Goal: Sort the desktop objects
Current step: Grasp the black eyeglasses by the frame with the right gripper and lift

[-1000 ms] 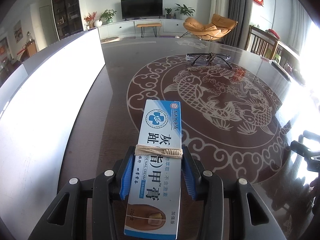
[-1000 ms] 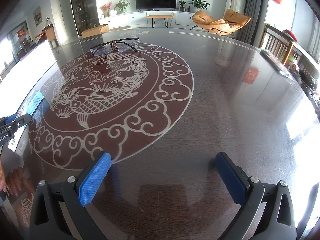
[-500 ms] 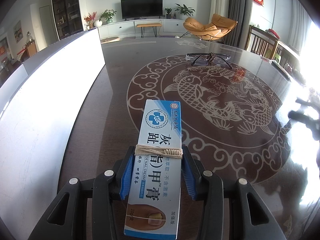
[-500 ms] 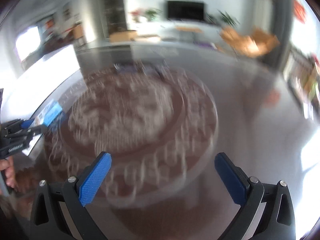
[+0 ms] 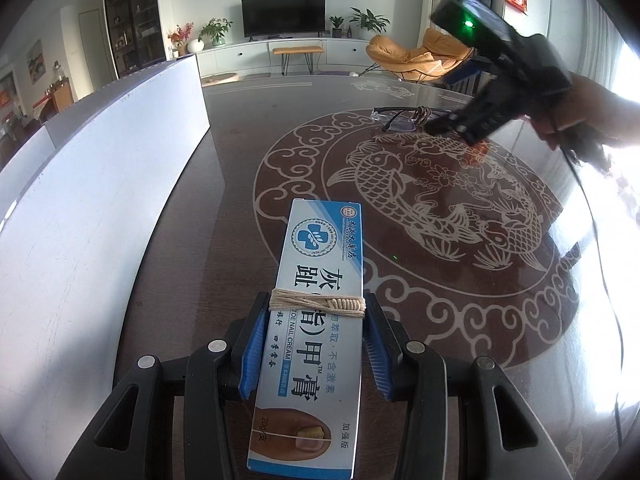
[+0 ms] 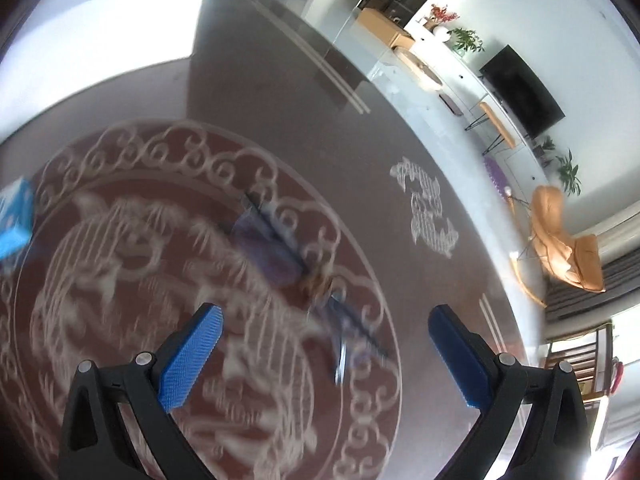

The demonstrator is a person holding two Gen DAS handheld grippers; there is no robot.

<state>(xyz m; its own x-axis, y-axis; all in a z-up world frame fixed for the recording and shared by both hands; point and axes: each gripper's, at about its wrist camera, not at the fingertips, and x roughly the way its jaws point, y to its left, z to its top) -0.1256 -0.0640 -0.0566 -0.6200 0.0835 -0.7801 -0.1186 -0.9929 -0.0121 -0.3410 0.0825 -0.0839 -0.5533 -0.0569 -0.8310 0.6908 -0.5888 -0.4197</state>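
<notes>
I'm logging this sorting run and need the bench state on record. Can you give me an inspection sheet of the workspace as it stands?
Surface: dark glossy table with a fish pattern.
Job's things: cream box tied with string; glasses lying on the far side of the pattern.
Clutter: nothing seen.
Grippers: left gripper shut on the cream box; right gripper open, above the glasses, blurred.
Cables: thin black cable hanging from the right gripper.
Surroundings: white box wall on the left, television, orange chair.
</notes>
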